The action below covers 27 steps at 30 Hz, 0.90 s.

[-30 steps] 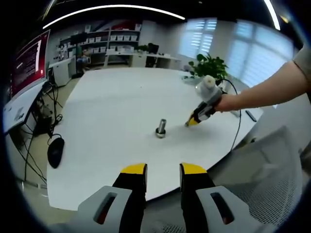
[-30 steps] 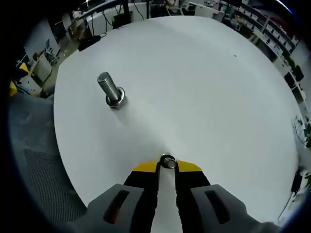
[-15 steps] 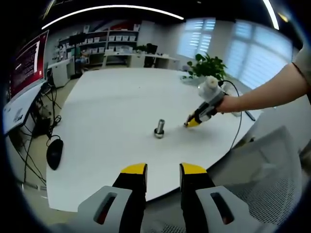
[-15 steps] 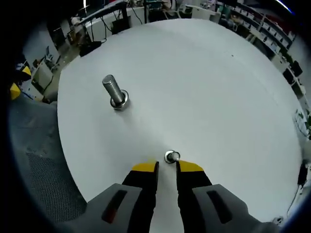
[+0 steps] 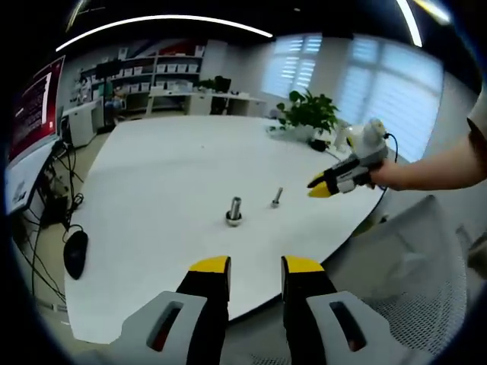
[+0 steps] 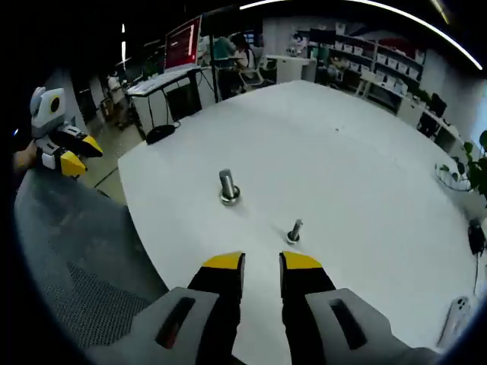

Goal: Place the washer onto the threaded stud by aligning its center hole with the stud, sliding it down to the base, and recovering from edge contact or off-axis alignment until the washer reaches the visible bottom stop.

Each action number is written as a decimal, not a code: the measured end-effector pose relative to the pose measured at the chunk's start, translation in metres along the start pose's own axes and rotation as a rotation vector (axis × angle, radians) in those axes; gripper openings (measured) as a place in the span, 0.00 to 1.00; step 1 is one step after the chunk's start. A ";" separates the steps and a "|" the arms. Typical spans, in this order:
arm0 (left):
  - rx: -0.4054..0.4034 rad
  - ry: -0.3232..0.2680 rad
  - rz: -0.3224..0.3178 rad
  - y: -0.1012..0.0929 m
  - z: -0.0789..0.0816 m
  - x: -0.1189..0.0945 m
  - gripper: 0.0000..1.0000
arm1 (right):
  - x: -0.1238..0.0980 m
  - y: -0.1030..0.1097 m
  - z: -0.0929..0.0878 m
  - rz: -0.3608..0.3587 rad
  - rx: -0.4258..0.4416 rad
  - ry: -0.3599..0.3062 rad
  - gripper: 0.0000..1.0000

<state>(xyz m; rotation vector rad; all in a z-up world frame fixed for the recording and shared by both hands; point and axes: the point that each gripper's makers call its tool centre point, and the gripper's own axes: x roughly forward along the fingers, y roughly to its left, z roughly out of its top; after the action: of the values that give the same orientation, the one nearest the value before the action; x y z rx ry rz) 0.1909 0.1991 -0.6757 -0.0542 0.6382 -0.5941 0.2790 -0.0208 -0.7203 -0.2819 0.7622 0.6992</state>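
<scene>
Left gripper view: left gripper (image 5: 255, 266) low at frame bottom, jaws apart w/ a clear gap, nothing between them, held off the near edge of the white table (image 5: 152, 190). On the table ahead stands the bolt (image 5: 233, 211), upright, head down, threads up. Just to its right, apart from it, sits a smaller upright metal piece (image 5: 276, 198) (looks like a small stud w/ the washer at its base, but too small to tell for sure). Right gripper (image 5: 333, 182) comes in from the right, above the table's far-right edge, held by a hand (image 5: 388, 173); yellow tips look close together from here, nothing visible in them. A potted plant (image 5: 307, 114) stands at the table's far side. A mouse (image 5: 74, 254) lies on the floor at left, near a screen (image 5: 30, 114).

Right gripper view: right gripper (image 6: 261, 262) at bottom, jaws parted w/ a small gap, empty. The small metal piece (image 6: 294, 232) stands on the table (image 6: 365, 190) just ahead of the jaw tips, not touching them. The bolt (image 6: 227, 188) stands farther out & to the left, well apart from the small piece. Left gripper (image 6: 65, 148) shows at far left, off the table edge, over a grey mesh chair (image 6: 84, 258); cannot tell its jaw state from this side. Desks & shelves fill the background.
</scene>
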 end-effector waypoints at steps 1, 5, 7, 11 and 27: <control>0.006 -0.006 -0.005 -0.001 0.001 0.000 0.24 | -0.007 0.002 -0.002 -0.005 0.006 -0.005 0.22; 0.020 -0.040 -0.020 -0.005 0.008 -0.002 0.24 | -0.036 0.008 -0.002 -0.034 0.024 -0.064 0.23; 0.024 -0.058 -0.025 -0.006 0.011 -0.004 0.24 | -0.048 0.010 0.000 -0.043 0.029 -0.085 0.25; 0.028 -0.084 -0.031 -0.007 0.015 -0.005 0.24 | -0.070 0.013 0.009 -0.063 0.049 -0.135 0.26; 0.104 -0.083 -0.017 -0.010 0.018 -0.005 0.24 | -0.111 -0.004 -0.011 -0.226 0.190 -0.249 0.33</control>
<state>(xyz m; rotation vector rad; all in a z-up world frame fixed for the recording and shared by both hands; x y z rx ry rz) 0.1927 0.1913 -0.6562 0.0134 0.5263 -0.6373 0.2187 -0.0814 -0.6489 -0.1025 0.5437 0.4344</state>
